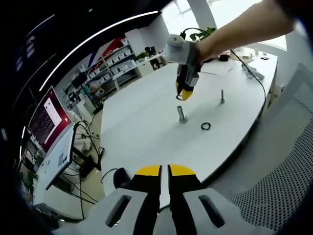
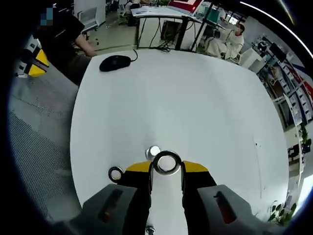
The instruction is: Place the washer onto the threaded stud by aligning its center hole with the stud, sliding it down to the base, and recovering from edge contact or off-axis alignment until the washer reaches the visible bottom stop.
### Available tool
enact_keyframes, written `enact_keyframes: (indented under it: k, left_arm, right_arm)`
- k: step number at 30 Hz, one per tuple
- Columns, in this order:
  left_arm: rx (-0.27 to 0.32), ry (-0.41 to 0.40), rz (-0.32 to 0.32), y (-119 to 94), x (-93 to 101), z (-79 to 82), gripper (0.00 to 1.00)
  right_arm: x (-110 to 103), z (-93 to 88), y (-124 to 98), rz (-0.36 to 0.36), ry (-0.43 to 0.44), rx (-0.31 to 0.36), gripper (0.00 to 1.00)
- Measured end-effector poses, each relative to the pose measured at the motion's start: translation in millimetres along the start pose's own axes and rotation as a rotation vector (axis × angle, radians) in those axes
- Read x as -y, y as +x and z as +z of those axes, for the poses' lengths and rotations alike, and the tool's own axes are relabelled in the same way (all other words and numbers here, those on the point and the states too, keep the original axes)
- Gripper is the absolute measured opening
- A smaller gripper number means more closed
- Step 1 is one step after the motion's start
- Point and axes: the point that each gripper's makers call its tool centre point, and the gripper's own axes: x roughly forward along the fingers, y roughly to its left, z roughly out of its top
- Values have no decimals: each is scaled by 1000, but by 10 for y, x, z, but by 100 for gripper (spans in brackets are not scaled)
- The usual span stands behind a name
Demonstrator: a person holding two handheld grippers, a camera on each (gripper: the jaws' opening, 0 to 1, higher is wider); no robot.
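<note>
The right gripper (image 2: 166, 169) is pinching a shiny metal ring washer (image 2: 167, 162) between yellow-tipped jaws, just above the upright threaded steel stud (image 2: 153, 152). The left gripper (image 1: 165, 170) is hovering with jaws nearly closed, holding nothing.

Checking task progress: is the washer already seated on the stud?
No; the washer is held between the right gripper fingers, above the stud.

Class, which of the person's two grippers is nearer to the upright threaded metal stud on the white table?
Right. The right gripper hangs just above the upright threaded metal stud, holding a metal ring washer. The left gripper is back at the white table's near edge, jaws closed.
</note>
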Motion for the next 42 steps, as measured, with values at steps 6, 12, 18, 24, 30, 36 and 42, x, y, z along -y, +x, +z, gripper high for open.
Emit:
enact_keyframes:
  k: [6, 12, 18, 24, 30, 36, 42]
  left_arm:
    - [-1, -6, 9, 3, -16, -2, 2]
    - [0, -7, 11, 1, -18, -1, 2]
    - [5, -12, 19, -2, -33, 6, 2]
    - [2, -7, 15, -1, -23, 1, 2]
    - [3, -7, 16, -4, -24, 7, 2]
    - [2, -7, 15, -3, -20, 8, 2]
    - [-7, -3, 5, 3, -3, -9, 2]
  right_arm:
    - [-64, 53, 86, 35, -24, -14, 24]
    - [-87, 47, 152, 67, -39, -35, 24]
    - [-178, 49, 191, 87, -64, -63, 24]
    - [-203, 27, 231, 88, -96, -88, 24]
    - [-200, 5, 265, 92, -102, -101, 24]
    - [-206, -29, 328, 95, -116, -128, 24]
    - [-249, -54, 423, 104, -131, -150, 24]
